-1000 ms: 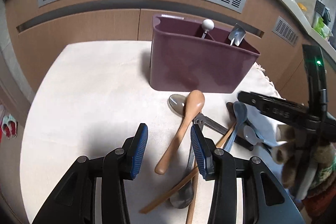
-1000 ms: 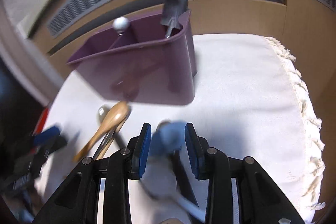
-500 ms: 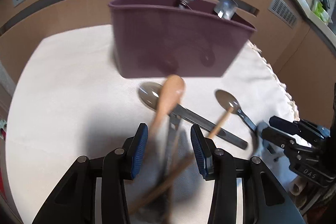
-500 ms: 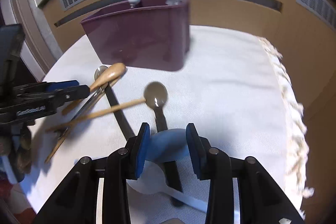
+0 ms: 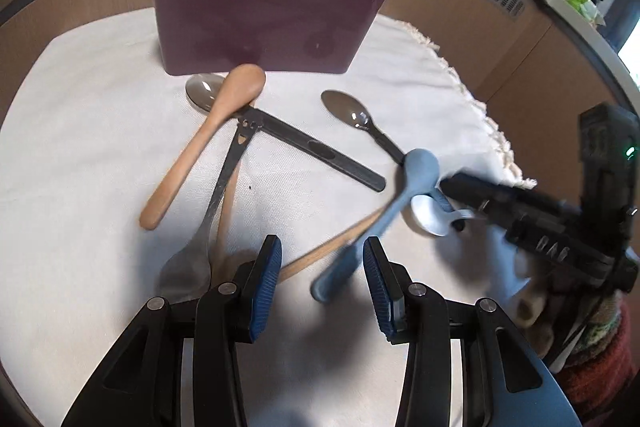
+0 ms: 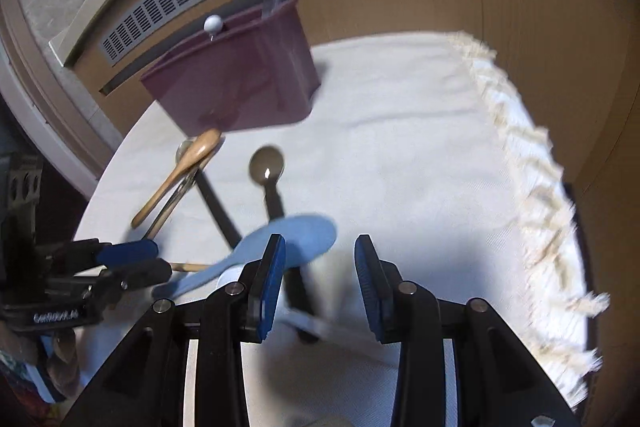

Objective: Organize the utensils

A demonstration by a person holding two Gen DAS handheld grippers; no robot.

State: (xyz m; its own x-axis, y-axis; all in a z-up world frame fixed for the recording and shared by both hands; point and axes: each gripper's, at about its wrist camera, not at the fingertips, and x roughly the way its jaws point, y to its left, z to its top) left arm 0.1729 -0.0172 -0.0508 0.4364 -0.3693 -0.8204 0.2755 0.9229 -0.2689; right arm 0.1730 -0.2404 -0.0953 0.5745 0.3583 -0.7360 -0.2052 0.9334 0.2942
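Two hand-held grippers (image 5: pixel 322 277) (image 6: pixel 320 279), one lettered "DAS" (partly blurred)

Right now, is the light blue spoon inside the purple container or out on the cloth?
Out. The light blue spoon lies on the white cloth among the other loose spoons, in front of the purple container.

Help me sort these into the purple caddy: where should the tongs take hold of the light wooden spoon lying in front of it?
Grip the wooden spoon at mid-handle, coming from above with the tongs across its slanted length. The handle there lies bare on the cloth, while its bowl rests on a metal spoon against the caddy.
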